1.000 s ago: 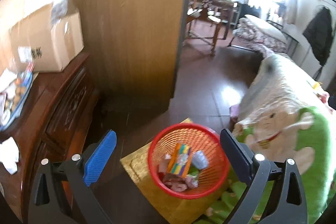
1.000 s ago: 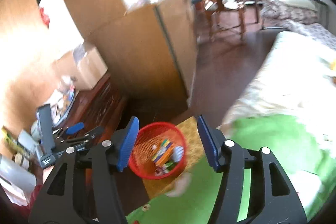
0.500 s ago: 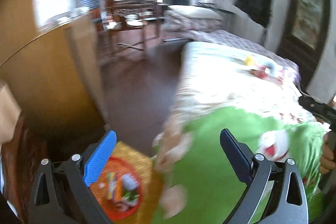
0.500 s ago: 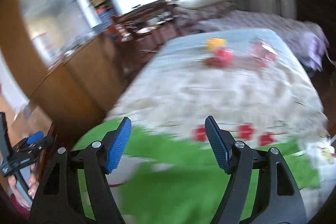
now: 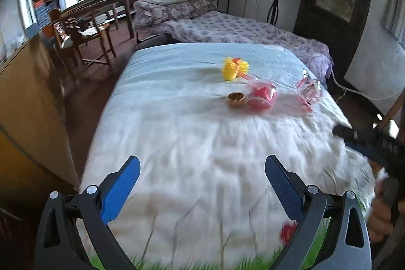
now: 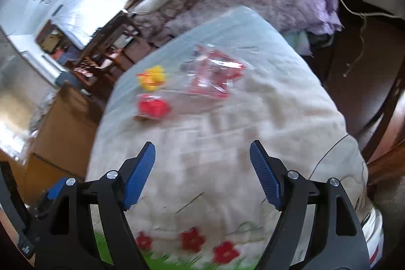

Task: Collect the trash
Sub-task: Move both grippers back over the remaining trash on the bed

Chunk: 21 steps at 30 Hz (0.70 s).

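Trash lies on the far part of a white quilt (image 5: 202, 138): a crumpled yellow wrapper (image 5: 235, 68), a red plastic cup (image 5: 261, 95) on its side, a small brown round lid (image 5: 236, 99) and a clear pink-printed bag (image 5: 309, 90). In the right wrist view the yellow wrapper (image 6: 152, 78), red cup (image 6: 153, 106) and clear bag (image 6: 215, 75) show, blurred. My left gripper (image 5: 202, 181) is open and empty above the near quilt. My right gripper (image 6: 202, 168) is open and empty, well short of the trash.
A wooden cabinet (image 5: 27, 98) stands left of the bed. A second bed with a purple floral cover (image 5: 227, 27) lies behind, wooden chairs and a table (image 5: 86, 24) at back left. My right gripper shows at the left view's right edge (image 5: 372, 143).
Both grippers swung up and right, away from the red trash basket on the floor, toward the bed. The basket has left view and the trash on the quilt has come into view.
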Motion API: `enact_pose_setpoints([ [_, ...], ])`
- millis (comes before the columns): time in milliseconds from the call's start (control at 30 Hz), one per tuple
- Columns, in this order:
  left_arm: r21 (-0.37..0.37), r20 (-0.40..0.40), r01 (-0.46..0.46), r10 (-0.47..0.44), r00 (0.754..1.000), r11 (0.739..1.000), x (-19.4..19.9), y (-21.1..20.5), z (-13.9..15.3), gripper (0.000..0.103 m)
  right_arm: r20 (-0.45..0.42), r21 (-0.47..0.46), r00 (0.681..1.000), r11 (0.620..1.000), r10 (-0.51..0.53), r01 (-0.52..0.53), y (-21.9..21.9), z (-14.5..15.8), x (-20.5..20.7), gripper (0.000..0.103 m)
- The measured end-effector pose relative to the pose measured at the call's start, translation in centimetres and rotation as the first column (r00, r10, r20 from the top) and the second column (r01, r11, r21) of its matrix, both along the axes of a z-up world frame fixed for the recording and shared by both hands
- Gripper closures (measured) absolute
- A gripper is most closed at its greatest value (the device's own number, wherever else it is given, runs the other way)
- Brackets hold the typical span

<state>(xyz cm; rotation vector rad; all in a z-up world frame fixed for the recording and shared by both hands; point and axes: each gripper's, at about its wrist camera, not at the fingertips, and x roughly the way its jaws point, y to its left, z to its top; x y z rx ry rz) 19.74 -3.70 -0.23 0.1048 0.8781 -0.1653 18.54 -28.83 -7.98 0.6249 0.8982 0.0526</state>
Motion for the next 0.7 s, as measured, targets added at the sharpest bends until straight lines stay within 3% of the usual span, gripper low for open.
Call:
enact_pose_setpoints([
  [67,0.011,-0.015,-0.003,0.003,1.0,1.0,2.2,-0.6,-1.1,0.006,-0.066,0.096,0.998,0.995,-0.023,0.029,-1.4,-1.7,0.1,0.028],
  [167,-0.027,-0.054,0.016,-0.017,0.998,1.0,5.0,-1.8,-2.5,0.006,-0.055,0.17,0.998,0.984,-0.041,0.049,-2.2,-2.2,-0.1,0.025],
  [267,-0.097,-0.046,0.094,-0.099,0.994,0.991,6.4,-3.6,-3.0,0.006,-0.051,0.167,0.998,0.985,-0.034,0.042,-1.9,-2.4,-0.2,0.022],
  [367,-0.088,-0.009,0.134,-0.136,0.991,0.987,8.1,-5.9,-3.2,0.006,-0.049,0.175,0.998,0.984,-0.033,0.041,-2.2,-2.6,-0.1,0.02],
  [567,-0.087,0.015,0.084,-0.083,0.996,0.993,12.0,-7.2,-3.9,0.006,-0.046,0.178,0.999,0.984,-0.023,0.031,-2.0,-2.3,0.2,0.017],
  [700,-0.058,-0.053,0.026,-0.029,0.998,0.998,13.3,-5.5,-4.9,0.006,-0.047,0.14,0.999,0.99,-0.013,0.019,-1.4,-2.1,0.4,0.015],
])
